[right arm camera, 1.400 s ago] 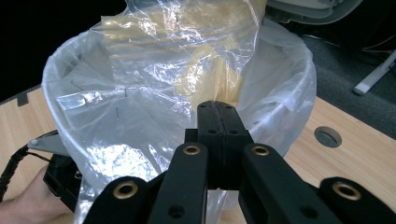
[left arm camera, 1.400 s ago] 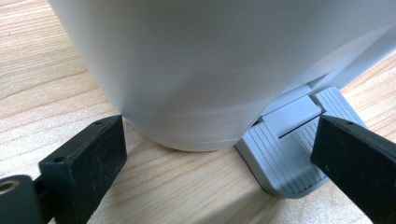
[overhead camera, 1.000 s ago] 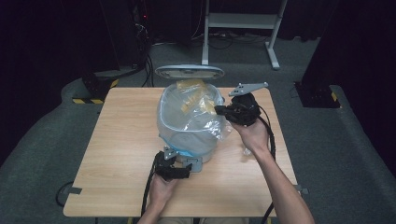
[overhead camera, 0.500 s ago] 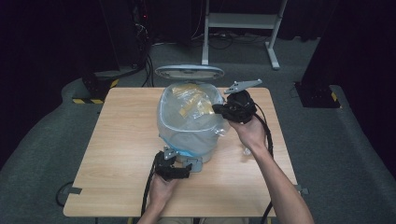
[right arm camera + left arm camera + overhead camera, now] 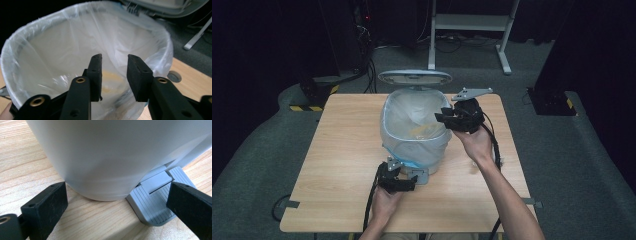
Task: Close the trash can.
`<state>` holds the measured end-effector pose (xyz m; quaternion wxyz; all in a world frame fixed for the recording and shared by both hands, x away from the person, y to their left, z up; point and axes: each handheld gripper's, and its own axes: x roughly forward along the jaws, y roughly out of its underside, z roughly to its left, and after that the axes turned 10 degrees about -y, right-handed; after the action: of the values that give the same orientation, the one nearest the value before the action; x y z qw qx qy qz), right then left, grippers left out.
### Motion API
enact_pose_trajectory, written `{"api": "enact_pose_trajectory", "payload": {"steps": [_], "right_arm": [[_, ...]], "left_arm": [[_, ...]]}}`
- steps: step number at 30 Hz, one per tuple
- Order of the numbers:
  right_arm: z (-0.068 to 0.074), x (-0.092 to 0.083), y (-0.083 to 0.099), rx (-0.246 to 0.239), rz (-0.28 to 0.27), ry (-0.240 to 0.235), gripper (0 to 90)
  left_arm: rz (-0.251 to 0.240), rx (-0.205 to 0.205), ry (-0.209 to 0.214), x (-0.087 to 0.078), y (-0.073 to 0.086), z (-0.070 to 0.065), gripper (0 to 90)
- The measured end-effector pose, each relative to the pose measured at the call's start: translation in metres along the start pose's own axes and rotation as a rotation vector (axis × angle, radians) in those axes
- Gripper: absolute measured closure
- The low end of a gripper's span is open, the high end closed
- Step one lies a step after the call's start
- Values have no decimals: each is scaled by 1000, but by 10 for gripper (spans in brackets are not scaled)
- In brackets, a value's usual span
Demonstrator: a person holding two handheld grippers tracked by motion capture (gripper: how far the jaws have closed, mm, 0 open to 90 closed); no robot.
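The pedal bin stands on the worktop, its lid tipped up behind it and a clear liner folded over its rim. The right gripper hangs over the bin's right rim; its jaws have just been opening and nothing sits between them, and a yellowish item lies at the bin's bottom. The left gripper rests released at the bin's base, one jaw on the pedal. Likely risks: that jaw slipping off the pedal would drop the lid onto the right gripper, and a right jaw catching the liner could drag it off the rim
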<state>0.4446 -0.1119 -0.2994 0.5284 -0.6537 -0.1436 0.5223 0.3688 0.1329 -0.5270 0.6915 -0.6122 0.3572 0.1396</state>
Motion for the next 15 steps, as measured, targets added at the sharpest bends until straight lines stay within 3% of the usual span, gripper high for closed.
{"api": "enact_pose_trajectory", "payload": {"steps": [3,15], "right_arm": [[0,-5,0,5,-33,6,583],[-1,-13,10,12,-88,6,530]], "left_arm": [[0,0,0,0,0,0,36],[1,-1,1,0,0,0,36]]}}
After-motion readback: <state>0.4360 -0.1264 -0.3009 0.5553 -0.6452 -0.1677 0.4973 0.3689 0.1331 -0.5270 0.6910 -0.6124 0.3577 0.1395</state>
